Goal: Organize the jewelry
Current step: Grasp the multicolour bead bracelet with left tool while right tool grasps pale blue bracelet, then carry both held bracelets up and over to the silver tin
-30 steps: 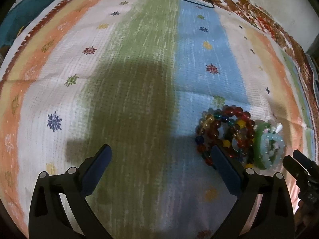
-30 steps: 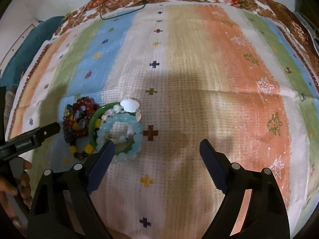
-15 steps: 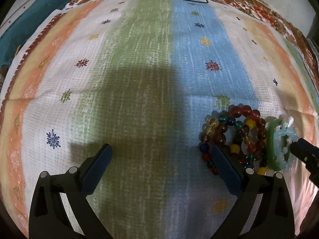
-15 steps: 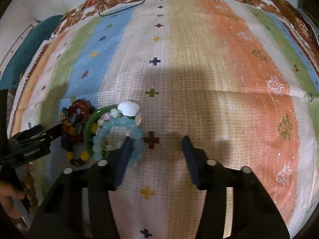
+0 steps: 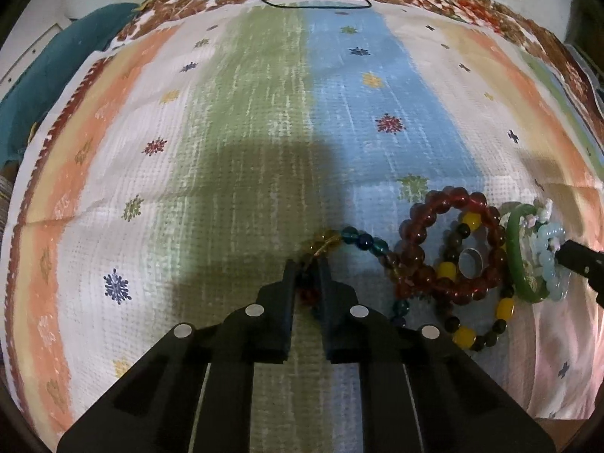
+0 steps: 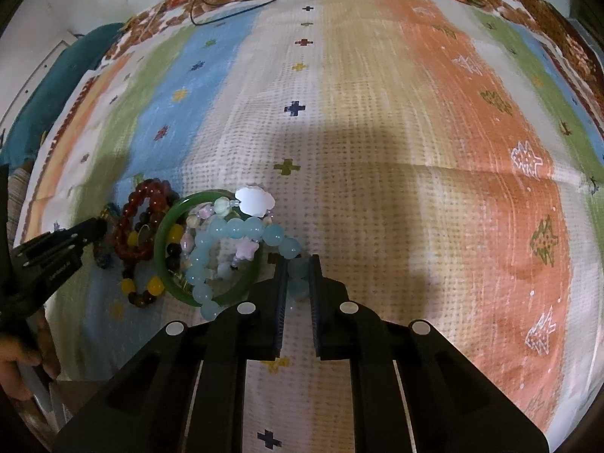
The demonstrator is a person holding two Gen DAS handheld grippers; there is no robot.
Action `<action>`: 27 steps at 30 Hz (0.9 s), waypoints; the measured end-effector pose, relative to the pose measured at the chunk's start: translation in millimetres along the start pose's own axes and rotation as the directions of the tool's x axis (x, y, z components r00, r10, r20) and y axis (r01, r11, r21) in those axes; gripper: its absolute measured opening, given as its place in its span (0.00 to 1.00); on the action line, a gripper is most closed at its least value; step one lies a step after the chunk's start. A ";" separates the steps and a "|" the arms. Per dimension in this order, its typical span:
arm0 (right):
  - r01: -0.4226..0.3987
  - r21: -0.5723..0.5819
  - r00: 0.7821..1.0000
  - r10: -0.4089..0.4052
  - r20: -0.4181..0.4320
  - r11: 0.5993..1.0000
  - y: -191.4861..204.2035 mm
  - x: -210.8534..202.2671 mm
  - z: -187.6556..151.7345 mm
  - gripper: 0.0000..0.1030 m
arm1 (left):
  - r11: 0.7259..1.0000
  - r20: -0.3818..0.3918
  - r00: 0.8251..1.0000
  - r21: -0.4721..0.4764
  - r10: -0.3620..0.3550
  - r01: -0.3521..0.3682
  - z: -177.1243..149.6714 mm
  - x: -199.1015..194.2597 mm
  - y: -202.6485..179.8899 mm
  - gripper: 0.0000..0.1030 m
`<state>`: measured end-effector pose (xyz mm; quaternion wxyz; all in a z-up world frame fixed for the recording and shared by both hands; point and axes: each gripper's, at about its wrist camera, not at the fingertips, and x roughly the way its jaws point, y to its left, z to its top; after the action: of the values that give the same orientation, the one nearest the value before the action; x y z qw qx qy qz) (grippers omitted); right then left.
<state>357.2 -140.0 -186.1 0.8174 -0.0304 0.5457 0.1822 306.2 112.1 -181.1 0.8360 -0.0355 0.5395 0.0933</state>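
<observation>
A heap of bracelets lies on the striped cloth (image 5: 264, 120). My left gripper (image 5: 305, 264) has its jaws closing, and its pads pinch the multicolour bead bracelet (image 5: 356, 237) of amber, teal and red beads at the heap's left edge. My right gripper (image 6: 296, 264) is likewise closing, with the pale blue bead bracelet (image 6: 234, 228) caught between its pads. That bracelet overlaps a green bangle (image 6: 166, 234) and a pastel strand with a white shell charm (image 6: 255, 200). A dark red bead bracelet (image 5: 445, 204) and a yellow-and-dark bead bracelet (image 5: 468, 334) lie between the two grippers.
A small silver ring (image 5: 470, 262) sits inside the dark red bracelet. A thin black cord (image 5: 321, 3) lies at the cloth's far edge. A teal cushion (image 5: 45, 87) is at the far left. A person's hand (image 6: 15, 358) holds the left gripper (image 6: 56, 249).
Both grippers went from wide open to shut. The left one now pinches the multicolour bracelet and has drawn it out leftward; the right one has clamped on the pale blue bracelet.
</observation>
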 end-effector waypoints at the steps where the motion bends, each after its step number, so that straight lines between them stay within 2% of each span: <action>1: 0.004 -0.004 1.000 -0.004 0.002 1.000 0.3 -1.2 -0.4 0.12 | 1.000 0.001 1.000 0.005 0.002 -0.002 -0.3 -1.2 -0.2 0.09; 15: 0.053 -0.056 0.998 -0.050 0.047 0.997 4.6 -36.4 -13.7 0.12 | 0.999 0.039 0.999 0.015 -0.037 0.036 -10.7 -47.4 -4.5 0.09; 22: 0.070 -0.063 0.996 -0.066 0.068 0.996 7.6 -51.4 -20.0 0.12 | 0.996 0.049 0.995 -0.041 -0.083 0.085 -11.3 -65.8 -2.5 0.09; 27: 0.096 -0.085 0.993 -0.090 0.075 0.992 11.9 -57.0 -24.9 0.12 | 0.997 0.050 0.996 -0.037 -0.068 0.070 -13.4 -73.6 -8.8 0.09</action>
<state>312.1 -150.2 -142.9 0.8417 -0.0857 0.5057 0.1688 266.4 92.6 -120.2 0.8509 -0.0679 0.5155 0.0756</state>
